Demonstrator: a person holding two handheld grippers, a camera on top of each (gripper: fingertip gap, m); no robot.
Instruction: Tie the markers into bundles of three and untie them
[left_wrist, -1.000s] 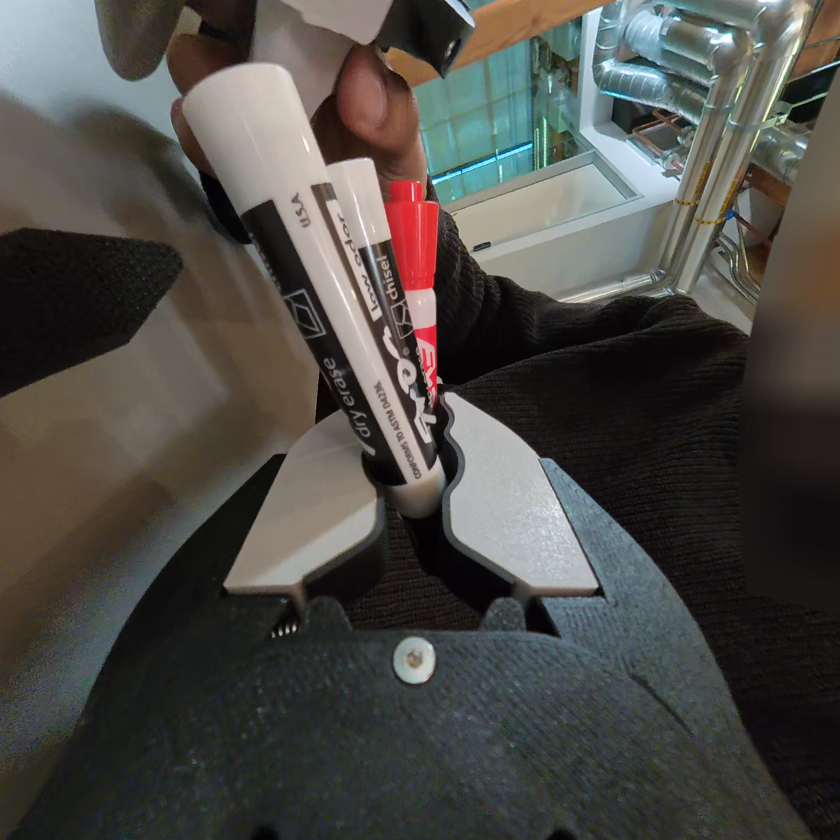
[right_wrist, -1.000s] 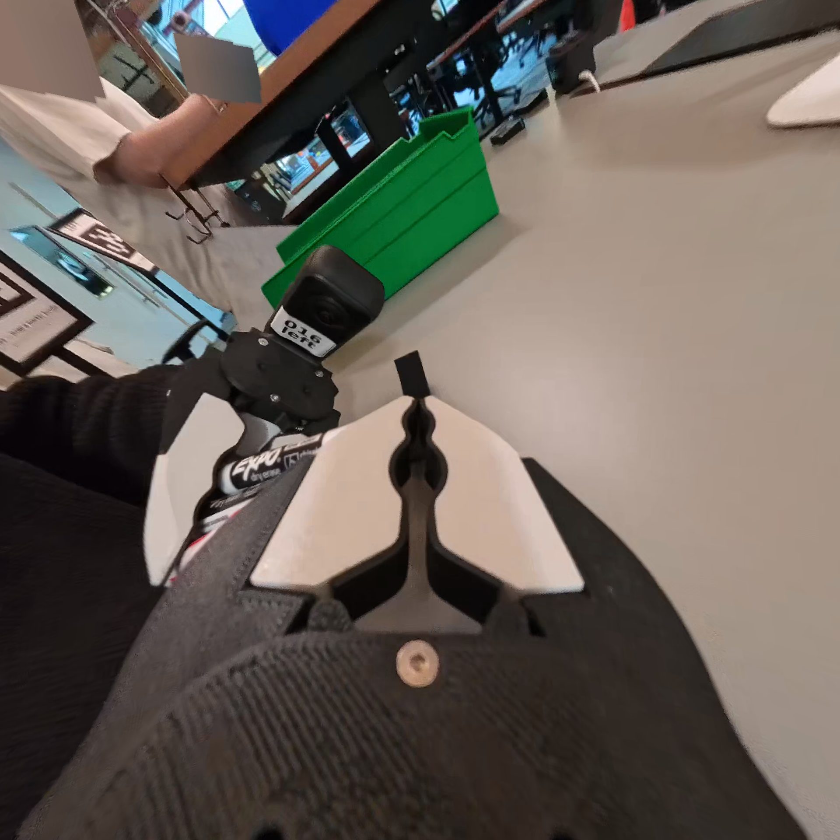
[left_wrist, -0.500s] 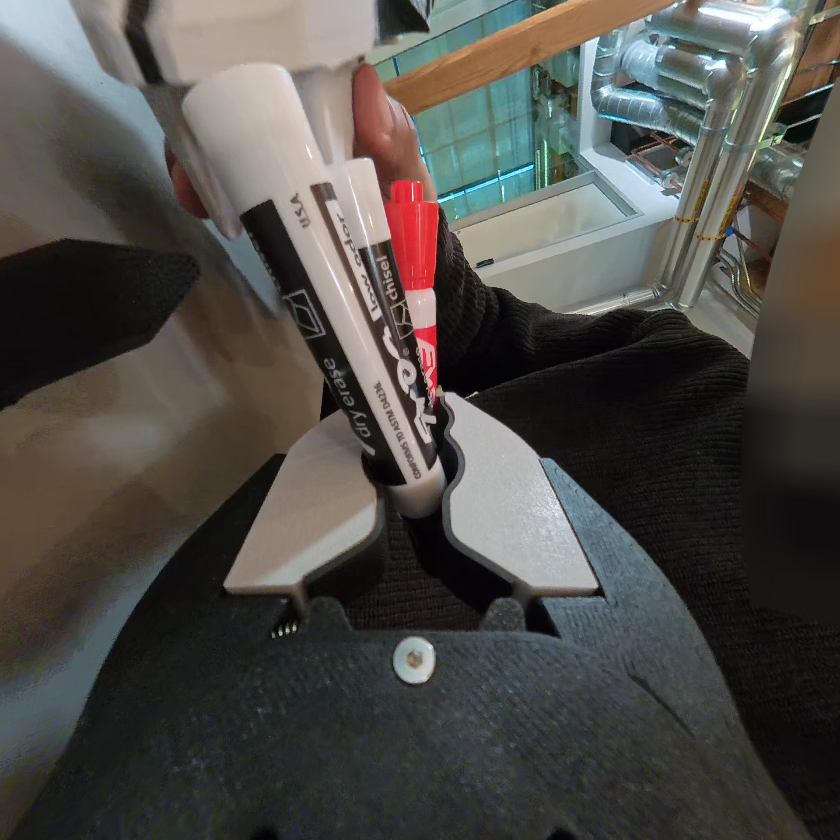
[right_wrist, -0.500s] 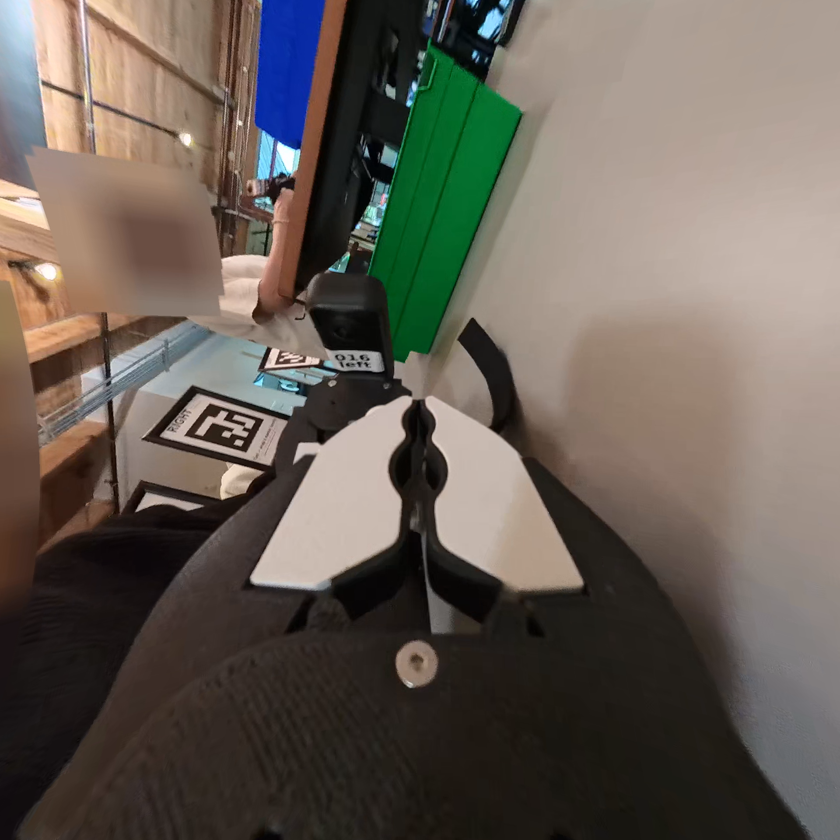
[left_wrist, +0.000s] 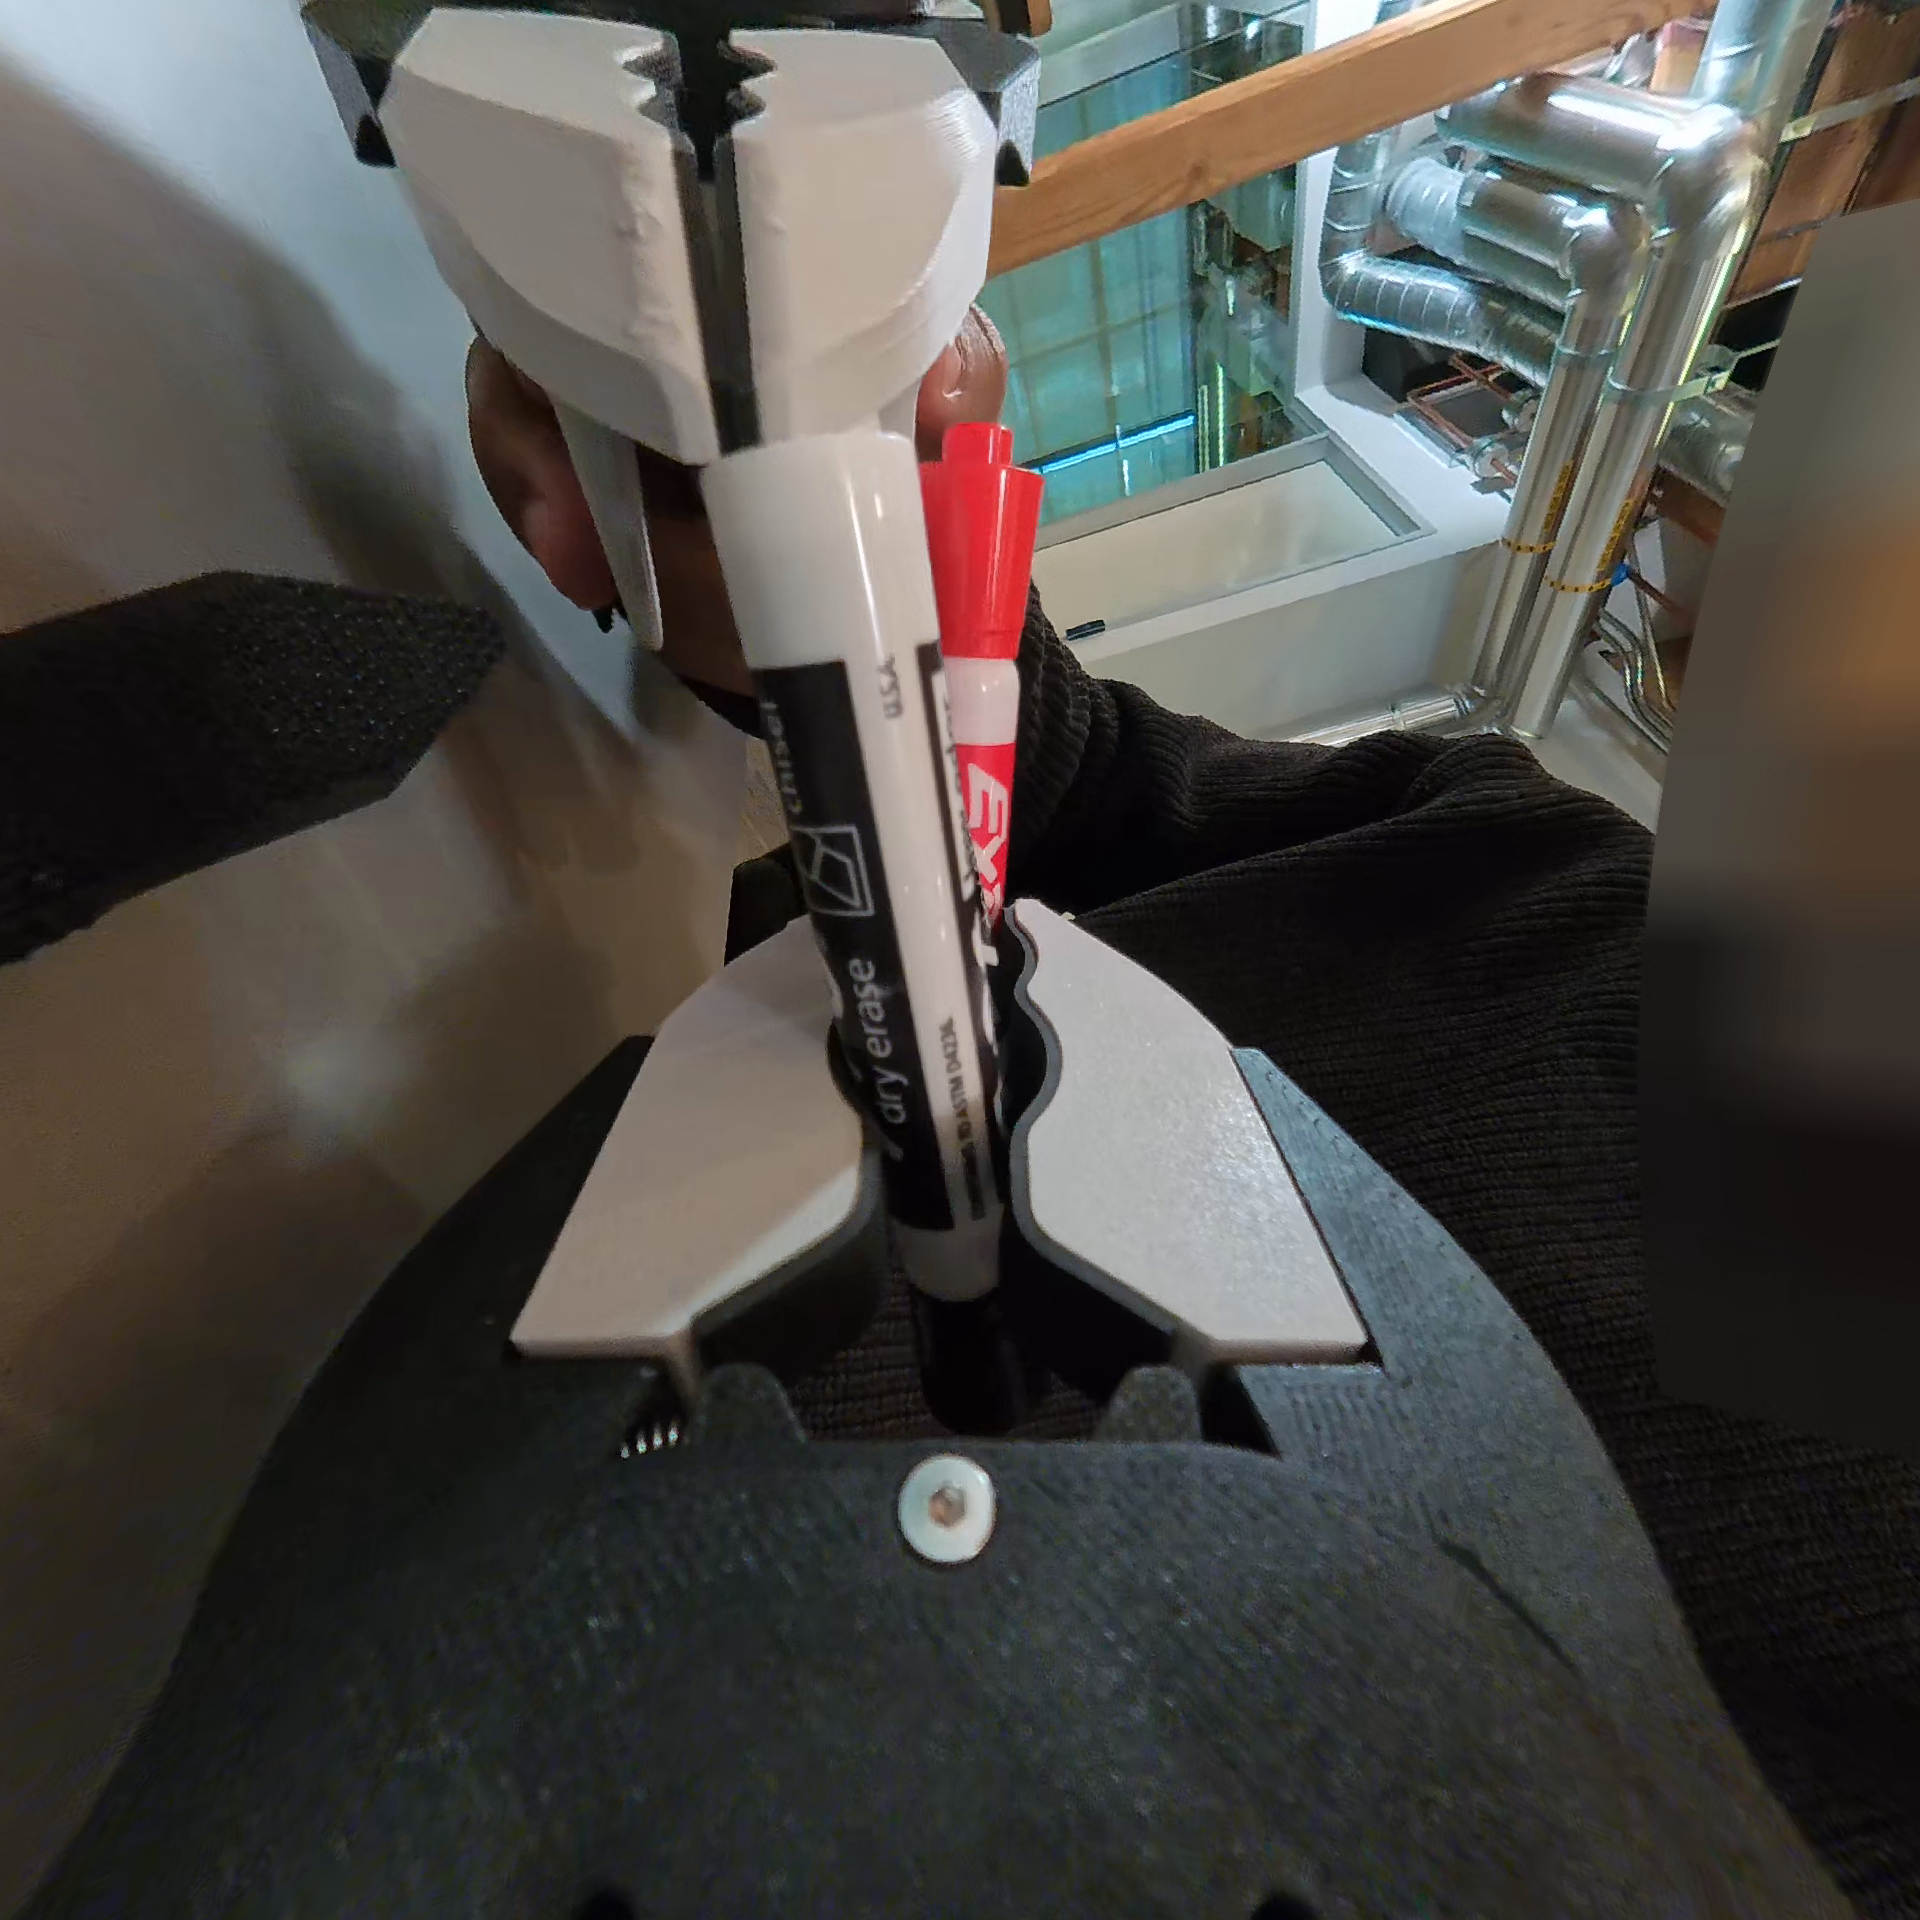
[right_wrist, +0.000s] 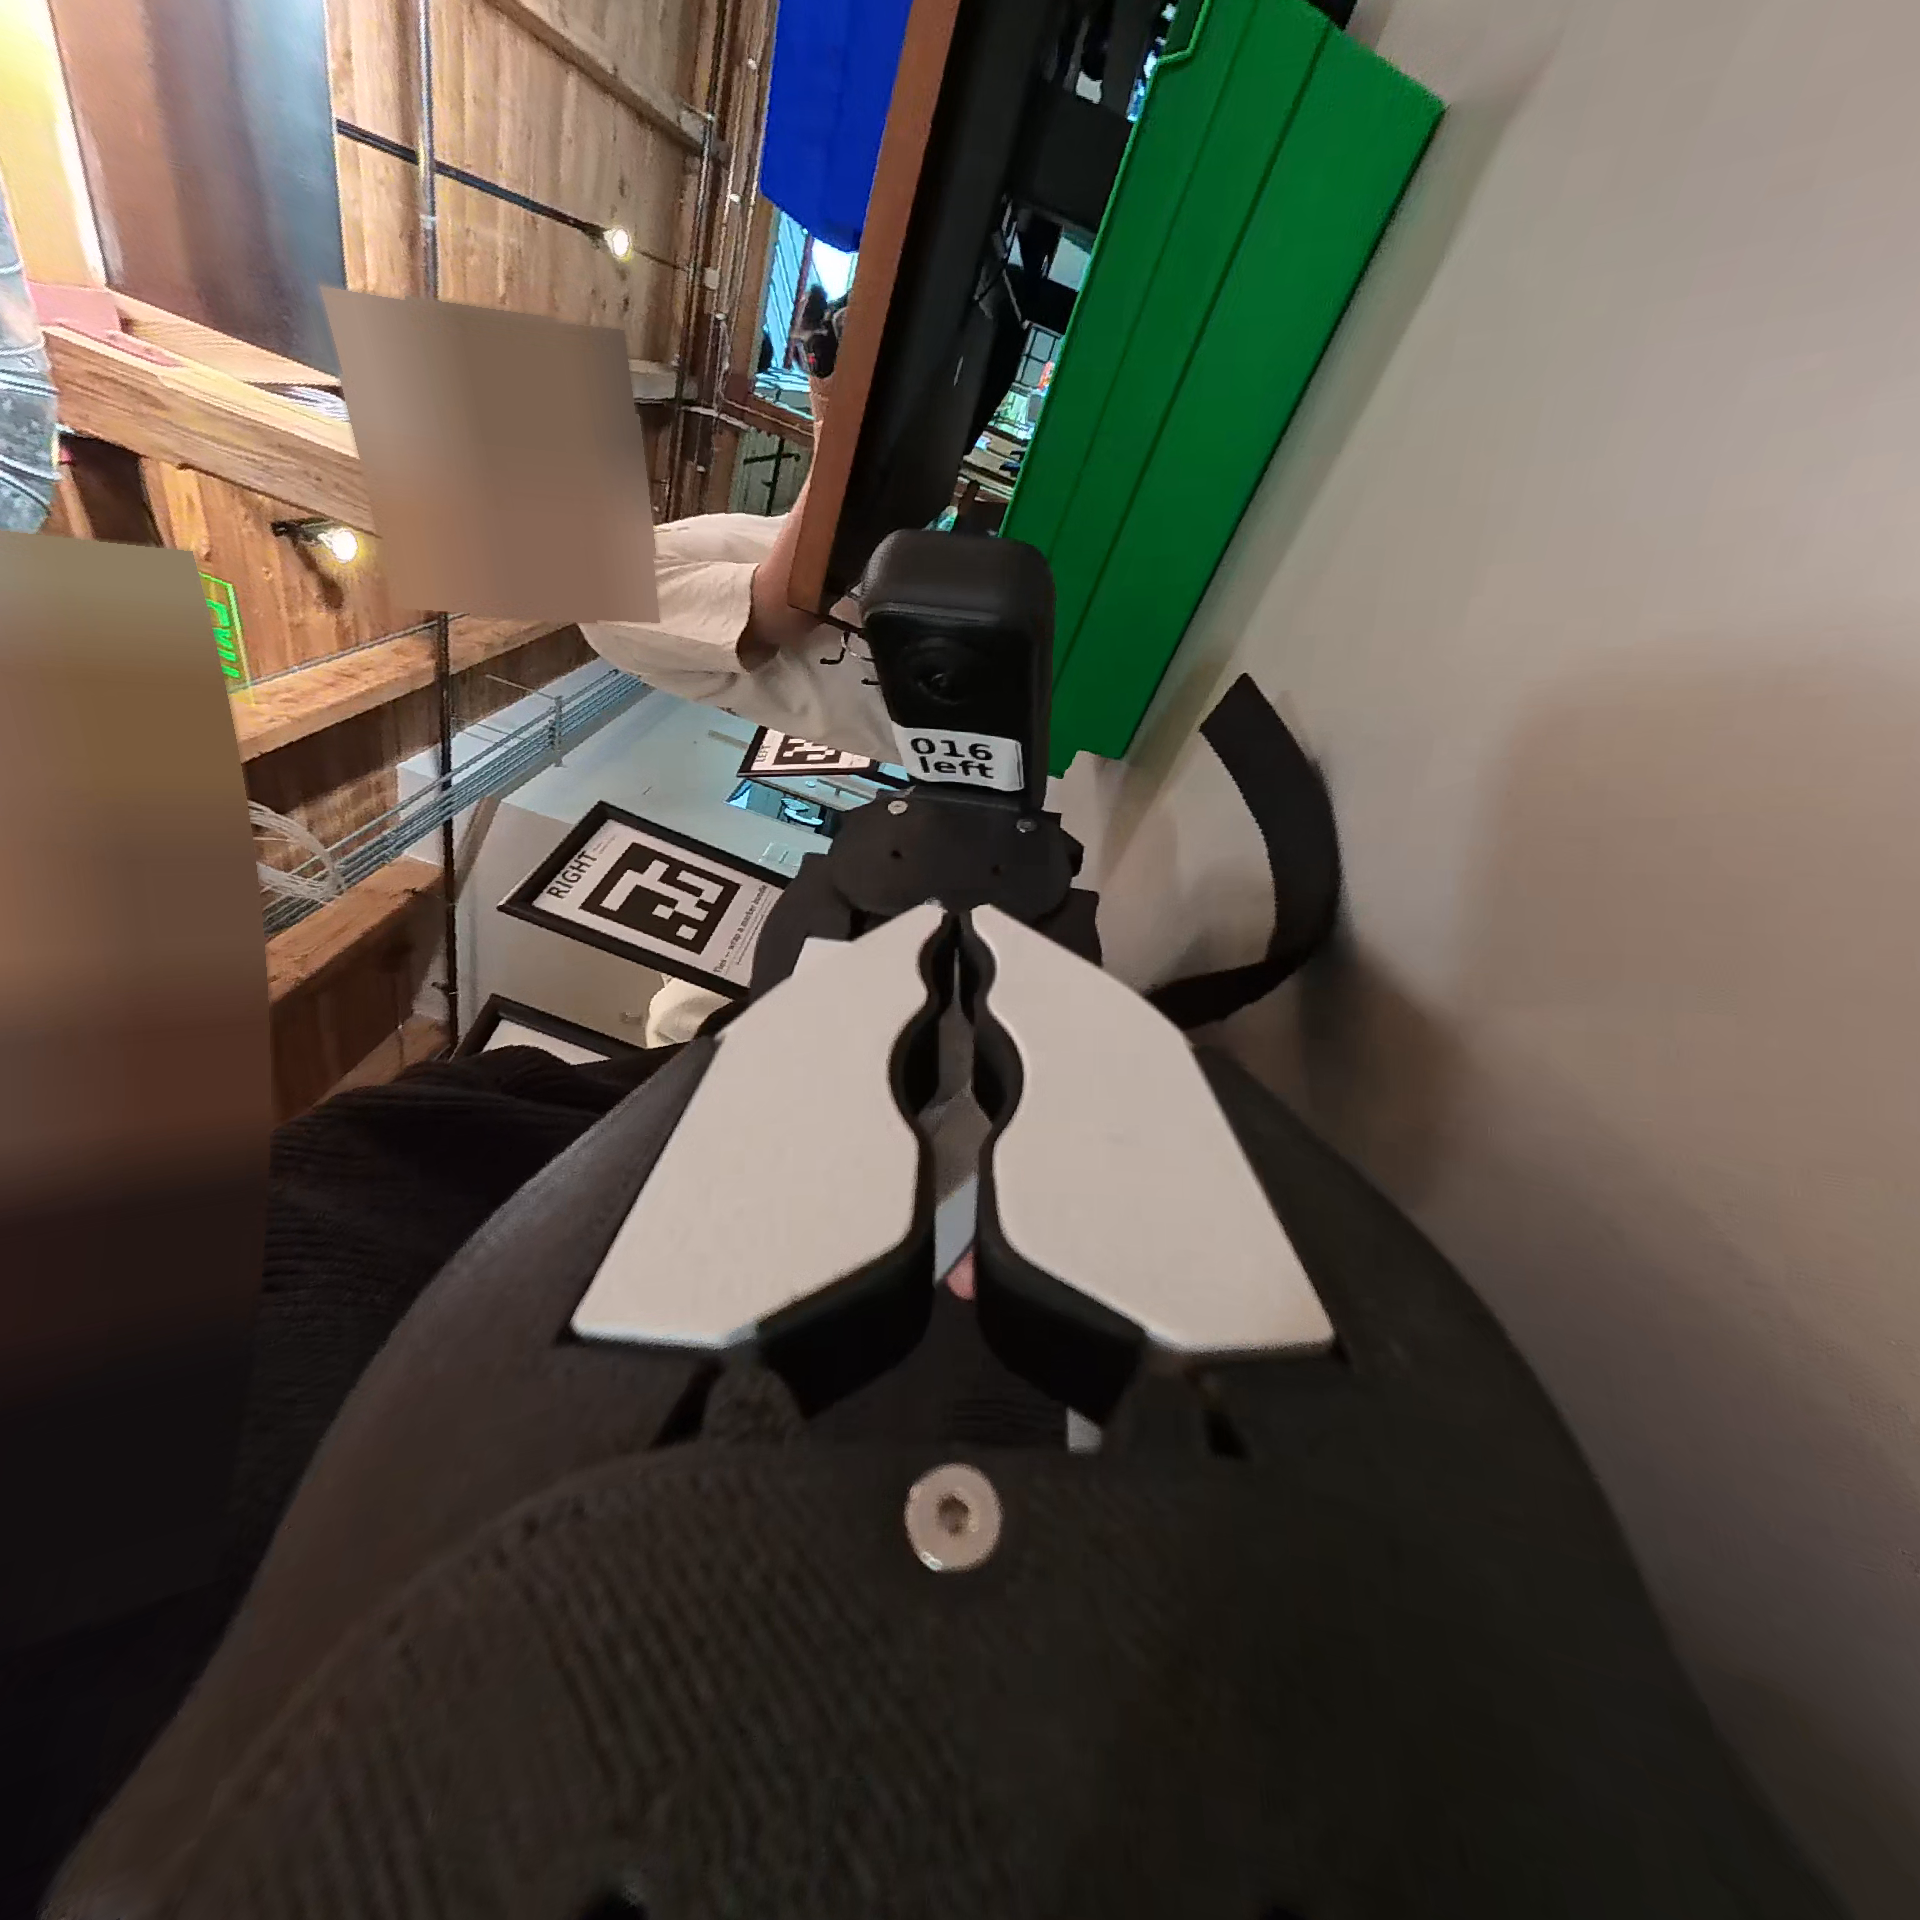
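Observation:
My left gripper (left_wrist: 920, 925) is shut on a bundle of markers standing up out of its jaws. In front is a white marker with a black label (left_wrist: 883, 831), and beside it a red-capped marker (left_wrist: 982, 582). Any third marker is hidden behind them. My right gripper (left_wrist: 727, 442) hangs just above the marker tops, pointing at the left camera. It is shut on a thin black strap. The strap's wide end (left_wrist: 208, 727) sticks out to the left. In the right wrist view the right gripper (right_wrist: 958, 920) is closed and the strap (right_wrist: 1288, 862) loops off to its right.
A grey table top (right_wrist: 1662, 727) fills the right side of the right wrist view, with a green bin (right_wrist: 1226, 364) at its far edge. The left gripper's camera (right_wrist: 956, 644) is straight ahead. A black sleeve (left_wrist: 1351, 987) lies behind the markers. A person in white (right_wrist: 717, 634) sits at another table. Some 9 centimeters of space lies between my two pairs of fingers.
My right gripper has swung with the strap from beside the markers to directly above their tops, rolling as it went. The markers have turned slightly in my left gripper, which stays shut.

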